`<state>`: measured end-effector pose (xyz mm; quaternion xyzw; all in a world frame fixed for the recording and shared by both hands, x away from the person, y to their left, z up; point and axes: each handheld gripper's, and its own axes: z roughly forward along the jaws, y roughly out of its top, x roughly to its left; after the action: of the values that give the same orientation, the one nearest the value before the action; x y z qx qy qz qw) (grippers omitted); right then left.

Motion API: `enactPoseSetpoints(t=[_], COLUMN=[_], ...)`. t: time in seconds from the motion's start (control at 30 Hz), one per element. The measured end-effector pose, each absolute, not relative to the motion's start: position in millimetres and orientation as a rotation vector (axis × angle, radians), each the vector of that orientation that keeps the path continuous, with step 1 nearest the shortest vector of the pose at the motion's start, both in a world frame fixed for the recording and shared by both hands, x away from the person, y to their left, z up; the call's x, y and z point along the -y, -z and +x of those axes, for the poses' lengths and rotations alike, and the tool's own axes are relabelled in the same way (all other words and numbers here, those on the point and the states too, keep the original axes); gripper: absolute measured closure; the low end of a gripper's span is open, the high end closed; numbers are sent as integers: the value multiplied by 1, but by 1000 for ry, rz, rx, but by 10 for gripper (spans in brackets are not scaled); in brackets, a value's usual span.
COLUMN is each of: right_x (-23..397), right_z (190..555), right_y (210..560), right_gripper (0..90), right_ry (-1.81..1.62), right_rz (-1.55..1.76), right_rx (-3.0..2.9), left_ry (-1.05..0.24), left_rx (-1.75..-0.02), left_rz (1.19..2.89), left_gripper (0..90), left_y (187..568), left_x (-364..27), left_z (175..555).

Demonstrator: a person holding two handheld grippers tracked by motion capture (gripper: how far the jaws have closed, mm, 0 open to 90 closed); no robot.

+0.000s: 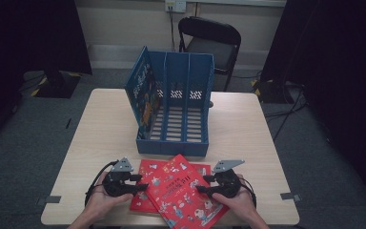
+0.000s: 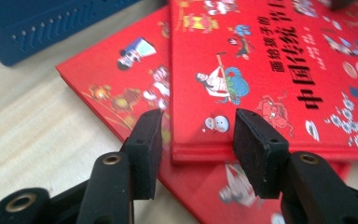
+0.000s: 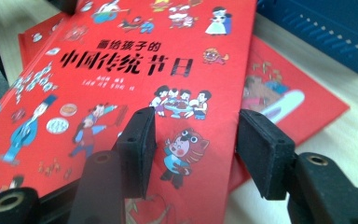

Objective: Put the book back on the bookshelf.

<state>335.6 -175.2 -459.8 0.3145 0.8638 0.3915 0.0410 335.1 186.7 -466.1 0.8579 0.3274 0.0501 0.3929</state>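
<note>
I cannot see most of the lower red book (image 1: 142,193); the upper red book (image 1: 183,193) covers it, and the bottom edge cuts the upper book's corner in the high view.

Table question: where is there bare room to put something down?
The table is bare on its left strip beside the blue file rack, on its right side past the rack, and behind it. The near middle is crowded: two red books overlap there, with the left gripper and right gripper flanking them.
</note>
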Motion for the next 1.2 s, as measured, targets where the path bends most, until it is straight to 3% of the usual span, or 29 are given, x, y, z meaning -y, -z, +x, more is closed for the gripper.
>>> enactPoseSetpoints(t=[0.3,0.53,0.6,0.67,0.8,0.97,1.2], right_x=[188,189,188,189,190,189,189], right_z=[318,319,322,325,327,327,322], right_y=[458,461,462,463,465,466,465], right_gripper=[476,352,341,332,323,307,302], right_ry=[-1187,-1194,-1187,-1200,-1227,-1229,-1211], right_rz=[984,1018,1032,1048,1064,1072,1073], right_rx=[-2628,-2603,-2586,-2582,-2583,-2580,-2569], left_ry=[-153,-168,-168,-79,16,26,-41], left_rx=[-848,-882,-904,-927,-900,-891,-896], left_rz=[2173,2141,2115,2091,2087,2070,2045], left_gripper=[567,546,548,566,508,431,427], left_y=[465,467,468,469,470,472,475], left_x=[-171,-156,-154,-157,-156,-152,-145], left_z=[361,379,379,379,364,349,347])
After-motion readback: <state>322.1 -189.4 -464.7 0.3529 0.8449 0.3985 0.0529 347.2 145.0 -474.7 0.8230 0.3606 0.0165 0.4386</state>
